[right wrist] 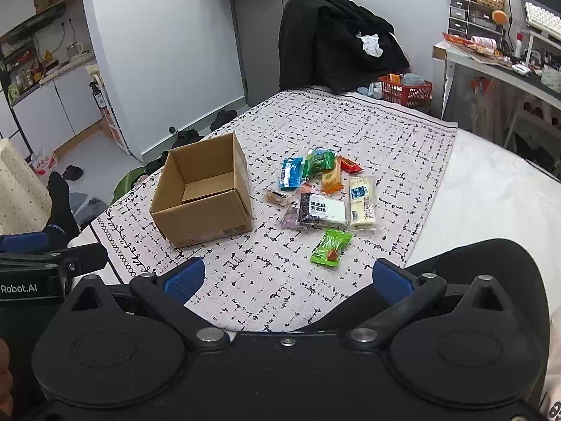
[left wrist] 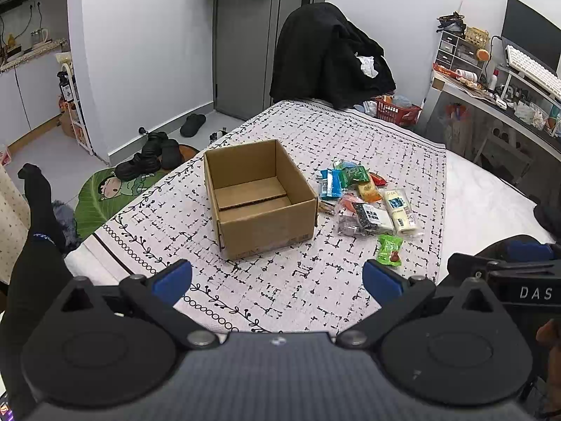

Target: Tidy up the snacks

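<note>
An open, empty cardboard box point(left wrist: 259, 198) point(right wrist: 203, 193) stands on a patterned cloth on the bed. To its right lies a pile of several wrapped snacks point(left wrist: 364, 198) point(right wrist: 322, 189). A green packet point(left wrist: 389, 249) point(right wrist: 331, 246) lies apart, nearest to me. My left gripper point(left wrist: 277, 282) is open and empty, hovering above the cloth in front of the box. My right gripper point(right wrist: 287, 277) is open and empty, in front of the green packet. Each gripper shows at the edge of the other's view.
The patterned cloth point(left wrist: 315, 140) point(right wrist: 350, 122) covers the bed's left part; bare white sheet point(left wrist: 491, 196) lies to the right. A chair with black clothes point(left wrist: 326, 56), a red basket point(left wrist: 398, 110) and a cluttered desk point(left wrist: 508, 87) stand beyond. Shoes point(left wrist: 150, 158) lie on the floor at left.
</note>
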{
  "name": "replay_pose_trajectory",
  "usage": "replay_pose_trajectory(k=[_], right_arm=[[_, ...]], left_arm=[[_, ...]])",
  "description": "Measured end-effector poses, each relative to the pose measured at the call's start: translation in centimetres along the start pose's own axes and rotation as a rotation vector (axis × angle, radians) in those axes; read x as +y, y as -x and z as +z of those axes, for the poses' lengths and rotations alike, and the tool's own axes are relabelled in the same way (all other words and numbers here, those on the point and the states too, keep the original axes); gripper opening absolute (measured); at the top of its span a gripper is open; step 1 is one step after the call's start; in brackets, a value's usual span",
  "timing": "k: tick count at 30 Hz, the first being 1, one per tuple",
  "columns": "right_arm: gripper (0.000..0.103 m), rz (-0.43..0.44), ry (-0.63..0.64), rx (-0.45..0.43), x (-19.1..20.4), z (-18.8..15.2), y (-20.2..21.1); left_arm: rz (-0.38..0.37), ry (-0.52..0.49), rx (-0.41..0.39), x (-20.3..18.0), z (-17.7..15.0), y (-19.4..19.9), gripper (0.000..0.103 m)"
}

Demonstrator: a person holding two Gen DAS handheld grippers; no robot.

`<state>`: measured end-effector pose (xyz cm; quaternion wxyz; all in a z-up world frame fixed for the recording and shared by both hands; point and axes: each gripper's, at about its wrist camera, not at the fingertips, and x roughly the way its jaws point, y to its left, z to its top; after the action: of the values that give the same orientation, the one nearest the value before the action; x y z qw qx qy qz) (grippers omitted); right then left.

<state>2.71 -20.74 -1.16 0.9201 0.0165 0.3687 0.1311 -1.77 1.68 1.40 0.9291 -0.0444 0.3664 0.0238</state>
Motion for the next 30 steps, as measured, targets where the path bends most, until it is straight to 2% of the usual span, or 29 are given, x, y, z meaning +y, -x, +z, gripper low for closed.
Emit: replay_pose_trajectory(k=[13,30], right_arm=[[0.103,0.011,0.004,-0.004,-0.1,0.0,-0.5],[0.103,0.013,-0.022,0.001,-1.4,1.3,-3.3]], left_arm=[[-0.026,0.005,0.006,-0.4,0.2,-0.5,0.103],[-0.009,0.01,0.026,-0.8,1.8,-2.7,0.103]])
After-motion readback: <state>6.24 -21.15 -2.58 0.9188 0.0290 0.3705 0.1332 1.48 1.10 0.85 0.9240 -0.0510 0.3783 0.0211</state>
